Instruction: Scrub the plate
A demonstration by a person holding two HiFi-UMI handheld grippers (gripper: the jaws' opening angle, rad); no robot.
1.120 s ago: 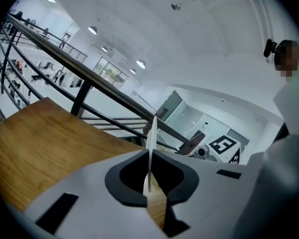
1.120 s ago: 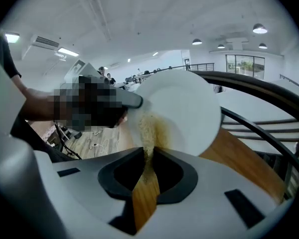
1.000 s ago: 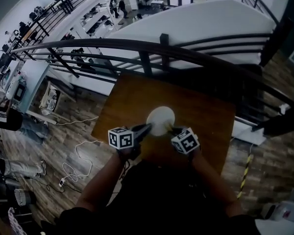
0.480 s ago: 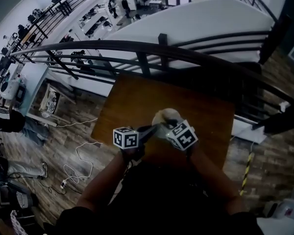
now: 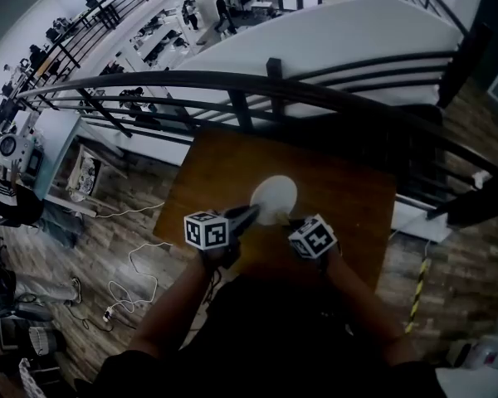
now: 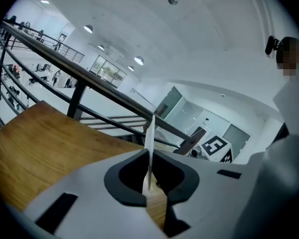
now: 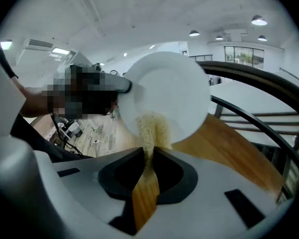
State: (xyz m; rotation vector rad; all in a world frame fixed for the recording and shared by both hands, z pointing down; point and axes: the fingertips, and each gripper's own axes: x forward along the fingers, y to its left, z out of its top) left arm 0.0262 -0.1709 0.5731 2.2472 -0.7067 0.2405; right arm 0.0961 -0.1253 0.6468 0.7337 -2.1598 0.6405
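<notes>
A round white plate (image 5: 275, 196) is held tilted above the wooden table (image 5: 349, 191). My left gripper (image 5: 251, 215) is shut on its left rim; in the left gripper view the plate (image 6: 150, 138) shows edge-on as a thin white line pinched between the pads of the left gripper (image 6: 149, 176). My right gripper (image 5: 292, 222) sits at the plate's near edge, shut on a beige scrub pad (image 7: 152, 129). In the right gripper view the pad sticks out of the right gripper (image 7: 150, 158) and lies against the lower face of the plate (image 7: 169, 91).
A dark metal railing (image 5: 232, 81) runs along the table's far edge, with an open drop to a lower floor beyond. The table's right edge (image 5: 392, 222) is close to my right hand. Cables lie on the wooden floor (image 5: 124, 272) at the left.
The right gripper with the pad went up across the plate's face half a second ago and has come back down to its near edge. The left gripper still holds the plate.
</notes>
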